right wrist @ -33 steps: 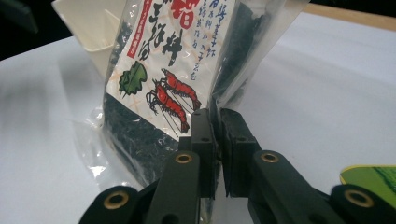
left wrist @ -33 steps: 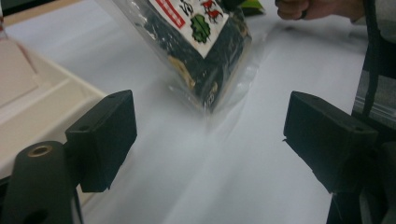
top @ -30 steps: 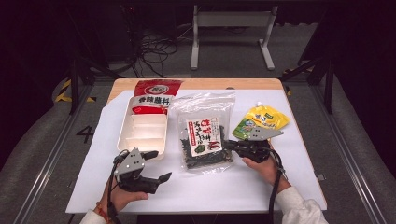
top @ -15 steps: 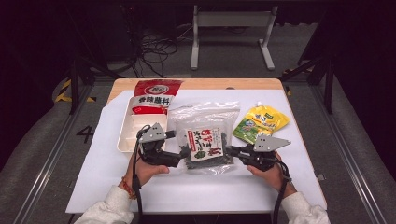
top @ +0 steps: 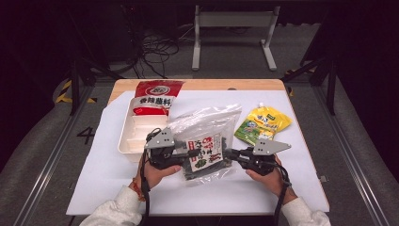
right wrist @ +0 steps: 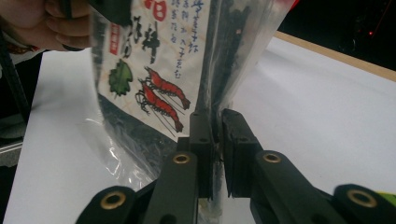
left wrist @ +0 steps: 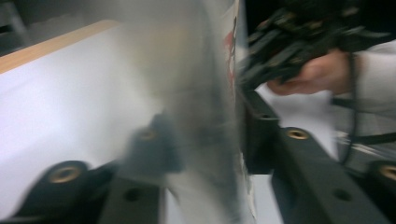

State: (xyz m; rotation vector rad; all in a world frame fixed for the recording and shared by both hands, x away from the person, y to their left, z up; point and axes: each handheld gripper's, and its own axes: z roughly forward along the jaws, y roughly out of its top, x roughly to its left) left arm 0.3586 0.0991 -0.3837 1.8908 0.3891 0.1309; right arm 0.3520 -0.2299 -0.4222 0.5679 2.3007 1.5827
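1. Two grippers meet at one clear seaweed bag (top: 204, 146) near the front middle of the white-covered table (top: 94, 183), each at one side edge of the bag.
2. Farthest left in the high view stands a white divided tray (top: 134, 134), with a red sauce packet (top: 153, 96) lying across its far end. The tray's near right corner sits just beside the left gripper.
3. Next comes the left gripper (top: 181, 153), held in the person's left hand (top: 157, 172). Its jaws have just been closing, and the bag's left edge is between them. In the left gripper view the bag (left wrist: 205, 116) runs up between the two black jaws, but that picture is blurred, so I cannot tell whether the pads press on it.
4. At the middle, the seaweed bag lies slightly raised between the grippers, its printed label facing up and its clear top end pointing toward the far side of the table. The right gripper view shows the label with red shrimp drawings and dark seaweed behind it (right wrist: 159, 70).
5. Right of the bag is the right gripper (top: 230, 154), in the person's right hand (top: 268, 176). Its jaws stand narrow, pinched on the bag's right edge, as the right gripper view (right wrist: 215, 126) shows.
6. Farthest right, a yellow spouted pouch (top: 261, 123) lies flat, near the right gripper but apart from it.
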